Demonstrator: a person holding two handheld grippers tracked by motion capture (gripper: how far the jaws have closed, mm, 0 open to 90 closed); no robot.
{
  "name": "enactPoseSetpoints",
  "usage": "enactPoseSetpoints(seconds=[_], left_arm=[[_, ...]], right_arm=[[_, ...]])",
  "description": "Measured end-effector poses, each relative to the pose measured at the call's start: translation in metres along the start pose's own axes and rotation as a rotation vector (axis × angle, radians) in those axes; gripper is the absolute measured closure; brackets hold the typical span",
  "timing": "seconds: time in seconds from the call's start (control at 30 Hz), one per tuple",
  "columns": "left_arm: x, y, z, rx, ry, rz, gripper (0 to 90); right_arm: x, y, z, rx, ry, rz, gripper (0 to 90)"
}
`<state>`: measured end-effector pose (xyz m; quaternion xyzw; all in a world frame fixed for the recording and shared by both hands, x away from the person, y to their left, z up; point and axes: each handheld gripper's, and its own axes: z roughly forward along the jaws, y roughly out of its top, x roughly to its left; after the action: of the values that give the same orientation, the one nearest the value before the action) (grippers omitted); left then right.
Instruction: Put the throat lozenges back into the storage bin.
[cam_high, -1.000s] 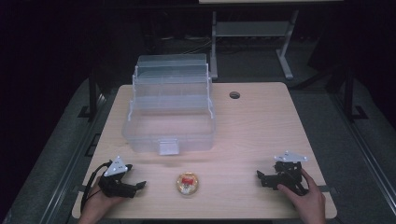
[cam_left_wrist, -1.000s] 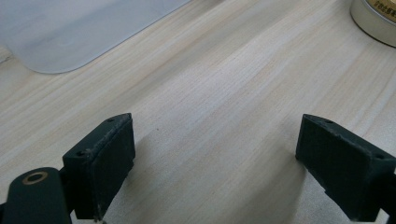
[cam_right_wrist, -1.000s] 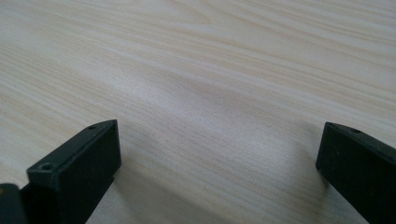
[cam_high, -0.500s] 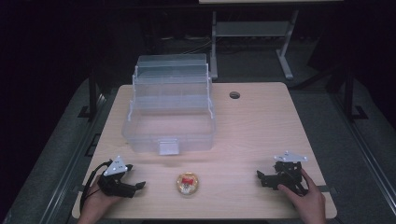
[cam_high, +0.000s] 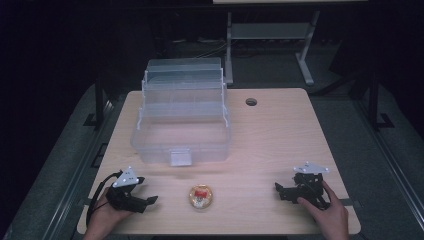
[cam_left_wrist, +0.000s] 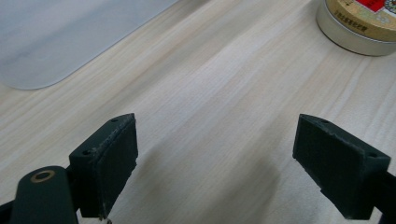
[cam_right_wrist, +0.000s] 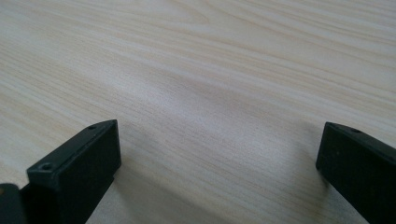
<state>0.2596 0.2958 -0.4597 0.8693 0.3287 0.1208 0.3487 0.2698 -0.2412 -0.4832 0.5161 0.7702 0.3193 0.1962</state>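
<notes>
A small round tin (cam_high: 201, 196) with a red and gold lid lies near the table's front edge, between the two grippers. Its rim shows as the tin (cam_left_wrist: 359, 25) at the top right of the left gripper view. My left gripper (cam_high: 151, 200) rests on the table at the front left, open, pointing toward the tin. In its own view the left gripper (cam_left_wrist: 215, 161) has bare wood between its jaws. My right gripper (cam_high: 278, 190) rests at the front right, open. Nothing but tabletop lies between the jaws of the right gripper (cam_right_wrist: 217, 170).
A clear plastic tiered storage box (cam_high: 182, 117) stands open at the middle left of the wooden table (cam_high: 280, 135), its latch facing the front. A round cable hole (cam_high: 251, 102) sits at the table's back. Dark floor and a metal frame lie beyond.
</notes>
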Motion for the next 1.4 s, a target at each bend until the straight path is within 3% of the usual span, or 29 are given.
enactPoseSetpoints(seconds=[0.27, 0.47, 1.0, 1.4], left_arm=[[-0.004, 0.008, 0.001, 0.019, -0.018, 0.013, 13.5], [-0.008, 0.016, 0.0, -0.002, -0.041, 0.017, 13.5], [-0.022, 0.033, 0.006, 0.054, -0.086, 0.068, 13.7], [-0.025, 0.045, 0.005, 0.056, -0.108, 0.077, 13.7]], right_arm=[[0.0, 0.0, 0.0, -0.001, 0.001, -0.003, 0.0], [0.0, 0.0, 0.0, -0.001, 0.001, -0.003, 0.0], [0.0, 0.0, 0.0, -0.001, 0.001, -0.003, 0.0], [0.0, 0.0, 0.0, -0.001, 0.002, -0.002, 0.0]])
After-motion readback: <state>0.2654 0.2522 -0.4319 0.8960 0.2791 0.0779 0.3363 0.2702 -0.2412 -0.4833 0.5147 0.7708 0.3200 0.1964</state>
